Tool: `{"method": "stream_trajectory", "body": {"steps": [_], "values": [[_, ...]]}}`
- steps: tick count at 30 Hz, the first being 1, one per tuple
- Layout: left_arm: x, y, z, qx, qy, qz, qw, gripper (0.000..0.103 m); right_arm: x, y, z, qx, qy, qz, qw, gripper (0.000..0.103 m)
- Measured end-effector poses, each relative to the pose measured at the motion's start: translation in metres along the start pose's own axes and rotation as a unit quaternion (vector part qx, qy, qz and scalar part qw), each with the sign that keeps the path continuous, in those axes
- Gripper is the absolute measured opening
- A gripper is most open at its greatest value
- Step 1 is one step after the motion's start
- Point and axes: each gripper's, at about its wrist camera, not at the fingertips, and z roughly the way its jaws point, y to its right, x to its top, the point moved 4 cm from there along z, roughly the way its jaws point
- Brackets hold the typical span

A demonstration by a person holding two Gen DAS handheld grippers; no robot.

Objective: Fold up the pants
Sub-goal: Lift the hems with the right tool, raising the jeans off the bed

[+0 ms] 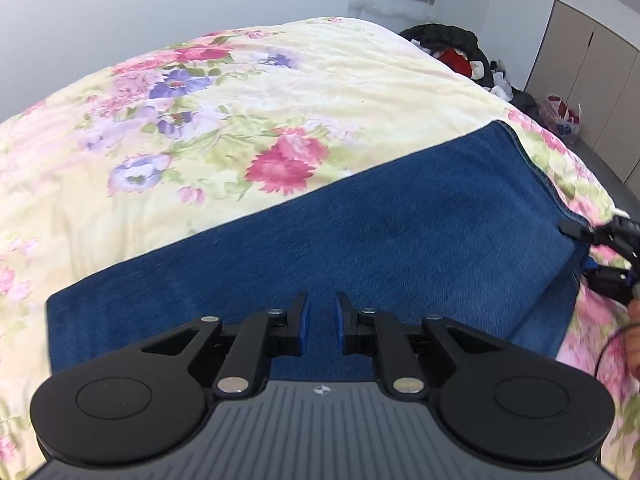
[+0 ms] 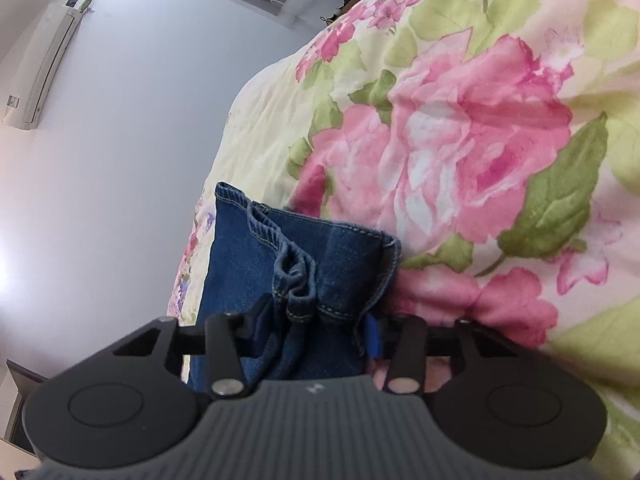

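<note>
Blue denim pants (image 1: 380,232) lie flat as a long folded band across a floral bedspread (image 1: 240,100). My left gripper (image 1: 322,320) hovers just above the near edge of the denim, jaws slightly apart and empty. In the right wrist view my right gripper (image 2: 312,328) has the bunched hem ends of the pants (image 2: 304,264) between its fingers, which are spread wide around the fabric. The right gripper also shows at the right edge of the left wrist view (image 1: 608,248), at the end of the pants.
The bedspread (image 2: 460,140) covers the whole bed. A pile of dark clothes (image 1: 460,52) lies at the bed's far corner. A wardrobe (image 1: 592,80) and a bag (image 1: 564,114) stand at the right. A wall air conditioner (image 2: 48,64) hangs high on the left.
</note>
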Motion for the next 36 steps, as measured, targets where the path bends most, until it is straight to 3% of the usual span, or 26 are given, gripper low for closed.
{"method": "stream_trajectory", "body": {"steps": [4,13,16,26,29,36], "values": [[0.021,0.0,0.032,0.0,0.005,-0.009,0.9999,0.017,0.003,-0.024,-0.012,0.016,0.009,-0.066,0.998,0.023],[0.04,-0.009,0.088,0.016,-0.009,-0.046,0.9988,0.017,0.006,-0.058,-0.02,0.009,0.003,-0.139,0.99,0.021],[0.037,-0.004,0.079,0.022,-0.003,-0.036,0.9991,0.017,0.004,-0.064,-0.024,-0.002,0.002,-0.165,0.986,0.02],[-0.019,0.046,0.001,-0.073,-0.011,-0.043,0.9963,0.017,-0.006,-0.102,-0.038,-0.005,0.025,-0.225,0.974,0.019],[-0.035,0.061,-0.003,-0.095,-0.023,-0.06,0.9934,0.016,-0.01,-0.118,-0.045,-0.004,0.03,-0.237,0.971,0.018],[-0.064,0.07,0.007,-0.105,-0.074,-0.109,0.9858,0.015,-0.028,-0.147,-0.052,-0.009,0.031,-0.276,0.961,0.018]]}}
